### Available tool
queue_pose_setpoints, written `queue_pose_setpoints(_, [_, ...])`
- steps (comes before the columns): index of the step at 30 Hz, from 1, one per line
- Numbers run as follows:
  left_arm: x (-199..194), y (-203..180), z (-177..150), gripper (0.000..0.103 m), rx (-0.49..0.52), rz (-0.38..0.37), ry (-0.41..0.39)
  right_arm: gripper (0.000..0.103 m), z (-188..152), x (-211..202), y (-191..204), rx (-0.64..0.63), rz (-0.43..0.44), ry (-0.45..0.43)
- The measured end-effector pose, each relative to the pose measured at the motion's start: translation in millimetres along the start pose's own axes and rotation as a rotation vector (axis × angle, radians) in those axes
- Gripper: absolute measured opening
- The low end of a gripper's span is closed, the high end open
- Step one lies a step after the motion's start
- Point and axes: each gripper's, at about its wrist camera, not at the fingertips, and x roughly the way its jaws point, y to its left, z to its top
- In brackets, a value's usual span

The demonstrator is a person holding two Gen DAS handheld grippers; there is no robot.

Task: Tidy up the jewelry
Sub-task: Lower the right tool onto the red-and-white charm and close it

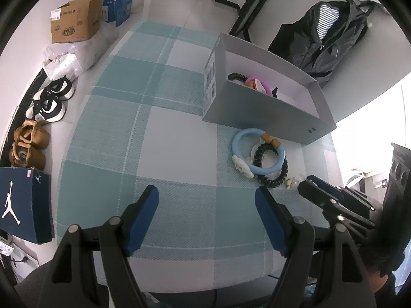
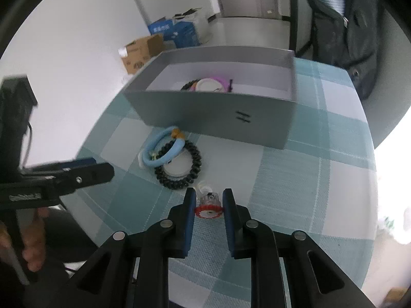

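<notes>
A grey box (image 1: 257, 110) (image 2: 205, 118) stands on the checked teal cloth (image 1: 159, 133), holding a black bracelet (image 1: 235, 76) and a pink ring (image 1: 267, 84). In front of it lie a light blue bangle (image 1: 235, 146) (image 2: 159, 163) and a black bead bracelet (image 1: 272, 181) (image 2: 177, 183), overlapping. My right gripper (image 2: 209, 192) (image 1: 308, 184) is low over the cloth, its pads pressed on a small clear trinket with a red rim (image 2: 208, 209). My left gripper (image 1: 206, 191) (image 2: 108, 172) hovers open to the left of the pile, nothing between its fingers.
On the floor to the left of the table are shoes (image 1: 48, 105), a cardboard box (image 1: 74, 23), blue cartons (image 1: 115, 0) and a dark shoebox (image 1: 23, 200). A dark jacket (image 1: 326, 36) hangs behind the grey box. A hand (image 2: 30, 243) holds the left gripper.
</notes>
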Motion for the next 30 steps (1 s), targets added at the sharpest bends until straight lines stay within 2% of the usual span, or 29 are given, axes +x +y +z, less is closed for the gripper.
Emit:
queue_pose_setpoints(4, [0.9,-1.0,2.5,0.073,-0.009,-0.001,-0.004,0.02,1.4,-7.1,-25.4,0.124,0.099,-0.004])
queue_pose_setpoints(8, [3.8,-2.7,2.5,0.073,-0.016,-0.006,0.001,0.019,2.4,-16.6,-41.5,0.196,0.145,-0.028])
queue_pose_setpoints(23, [22.8,-32.2,19.6,0.073,0.058,-0.047,0.009,0.02,4.9,-21.4,-42.2,0.175,0.155,-0.026])
queue_pose_setpoints(30, [33.9,-49.0,18.8,0.073,0.147,-0.016,0.032,0.02,5.9,-21.4,-49.6,0.206,0.166,-0.024])
